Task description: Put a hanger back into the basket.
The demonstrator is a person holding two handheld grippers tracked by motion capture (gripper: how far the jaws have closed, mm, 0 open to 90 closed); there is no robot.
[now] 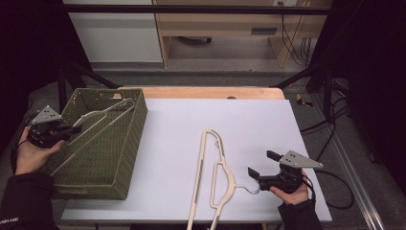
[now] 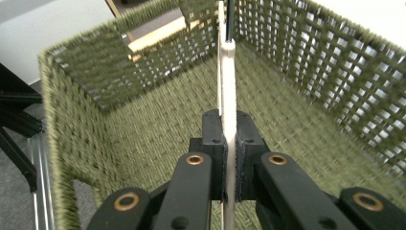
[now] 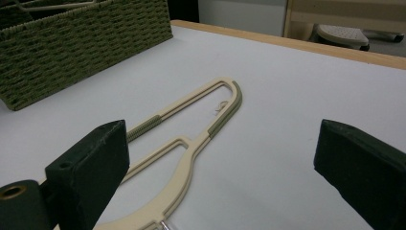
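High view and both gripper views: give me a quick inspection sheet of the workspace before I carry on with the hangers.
Surface: white table top with a wooden edge at the far side.
Job's things: green woven basket at the table's left; one cream hanger inside it, leaning; second hanger flat on the table, hook toward the right gripper.
Clutter: nothing seen.
Grippers: left gripper shut on the hanger in the basket; right gripper open, beside the flat hanger's hook, holding nothing.
Cables: black cable trails from the right gripper over the table's right edge; more cables on the floor.
Surroundings: wooden furniture and a black frame beyond the table.
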